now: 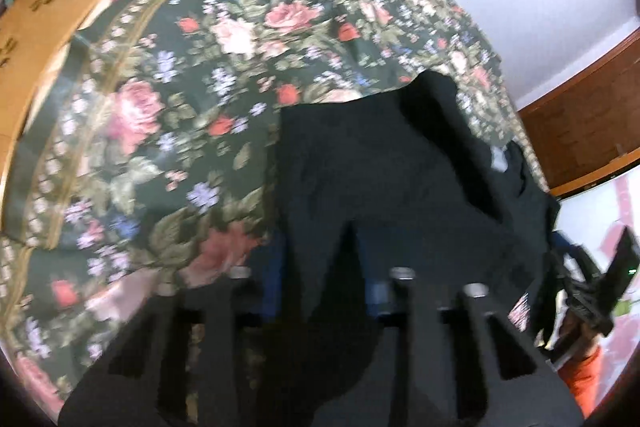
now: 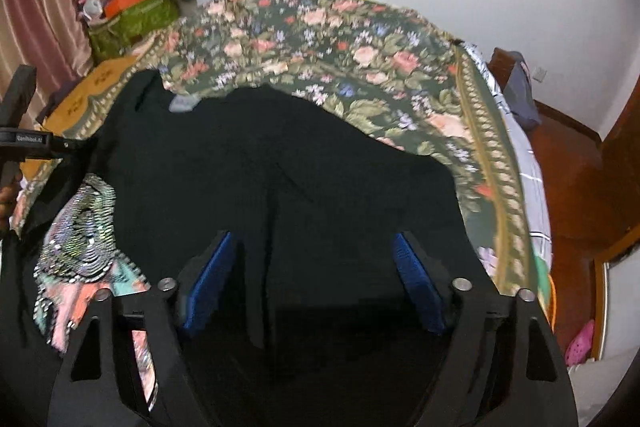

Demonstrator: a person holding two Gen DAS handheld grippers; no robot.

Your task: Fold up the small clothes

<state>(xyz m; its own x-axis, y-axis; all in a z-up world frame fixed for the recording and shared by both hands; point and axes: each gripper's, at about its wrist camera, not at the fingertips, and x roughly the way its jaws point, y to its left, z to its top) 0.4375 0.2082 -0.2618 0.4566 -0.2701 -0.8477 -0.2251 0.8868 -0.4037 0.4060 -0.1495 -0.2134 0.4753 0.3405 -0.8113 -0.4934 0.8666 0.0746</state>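
We find the black garment spread on the floral bedspread, directly ahead of and beneath the right gripper. That gripper stands wide: its blue pads are well apart, with black cloth showing between them and nothing clamped. A vertical fold or seam in the garment runs up the gap between the fingers.

In the left wrist view the left gripper sits over the same garment. A strip of black cloth rises between its fingers, yet the frame is blurred and the tips merge with the dark fabric; we cannot tell whether it grips or merely overlaps the cloth.

The garment's far edge lies against open bedspread ahead of both grippers, and more bare bedspread stretches to the left of the left gripper. Beyond the right gripper's right finger the bedspread border drops to a wooden bed frame. To the left of the right gripper a sequined piece lies on the black cloth, touching it.

The garment's near edge is cut off below both views. A small pale tag near the garment's far edge is too blurred to read.
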